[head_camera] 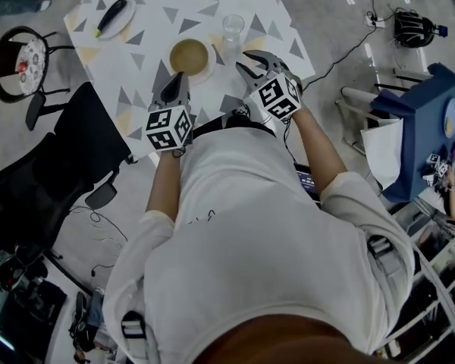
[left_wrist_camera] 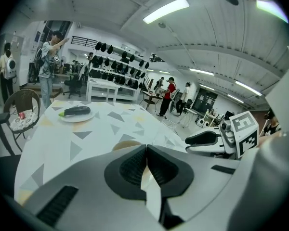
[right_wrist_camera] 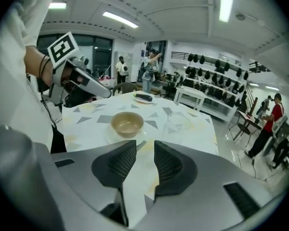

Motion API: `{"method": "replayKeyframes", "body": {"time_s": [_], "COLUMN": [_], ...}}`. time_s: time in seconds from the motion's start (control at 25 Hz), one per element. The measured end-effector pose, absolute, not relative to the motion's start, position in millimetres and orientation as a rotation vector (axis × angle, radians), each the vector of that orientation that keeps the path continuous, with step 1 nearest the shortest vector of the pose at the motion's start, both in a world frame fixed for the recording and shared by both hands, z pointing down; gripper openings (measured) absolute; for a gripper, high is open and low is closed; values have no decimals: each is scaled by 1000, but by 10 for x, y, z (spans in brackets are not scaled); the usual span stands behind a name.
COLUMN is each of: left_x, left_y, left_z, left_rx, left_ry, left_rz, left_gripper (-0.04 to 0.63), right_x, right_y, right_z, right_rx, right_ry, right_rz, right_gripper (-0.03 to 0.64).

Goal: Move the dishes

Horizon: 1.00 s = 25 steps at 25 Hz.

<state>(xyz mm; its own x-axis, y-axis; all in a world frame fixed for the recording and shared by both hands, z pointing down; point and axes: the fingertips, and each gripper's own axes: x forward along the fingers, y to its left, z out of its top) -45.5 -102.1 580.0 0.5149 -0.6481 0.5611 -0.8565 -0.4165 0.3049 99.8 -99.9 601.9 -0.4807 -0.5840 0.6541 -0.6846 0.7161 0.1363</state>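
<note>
White-sleeved arms hold both grippers low at the near edge of the triangle-patterned white table (head_camera: 280, 40), seemingly poised to start. The left gripper (head_camera: 174, 83), pads pressed together on nothing, sits just short of the round tan bowl (head_camera: 190, 54) on its white saucer (head_camera: 210, 65). The right gripper (head_camera: 250, 61), slightly parted and empty, faces the bowl, with the clear glass tumbler (head_camera: 233, 32) beyond. Far off to the left, a dark aubergine (head_camera: 111, 15) rests on a white plate (head_camera: 129, 23). No writing is legible, only square markers.

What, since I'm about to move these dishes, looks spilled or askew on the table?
Nothing stands out: bowl upright on its plate, glass upright, eggplant on the far plate, no spill.
</note>
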Motion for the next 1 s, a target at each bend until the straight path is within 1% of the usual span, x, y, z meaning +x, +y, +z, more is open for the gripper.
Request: {"method": "replayKeyframes", "body": {"time_s": [0.2,0.4,0.76,1.0], "left_x": [-595,-792,-1212,-1429], "left_y": [-942,-832,-622,-545], "left_z": [5863,5894,5961,5990], "left_rx": [2125,2062,1940,1874], "left_ry": [-1273,-1336,-1454,-1509], "left_rz": [460,427,377,343], "left_gripper": [21,20,21,21], "right_x": [731,483,82,-89], "right_y": [-944,-922,-879,-884], "right_z": [6130,6201,6409,6517], "right_rx": [765,673,475,356], "right_ry": [-2191,-2212,-2188,-2087], "right_rz": [61,57,-74,-320], "right_gripper": [114,114,121,126]}}
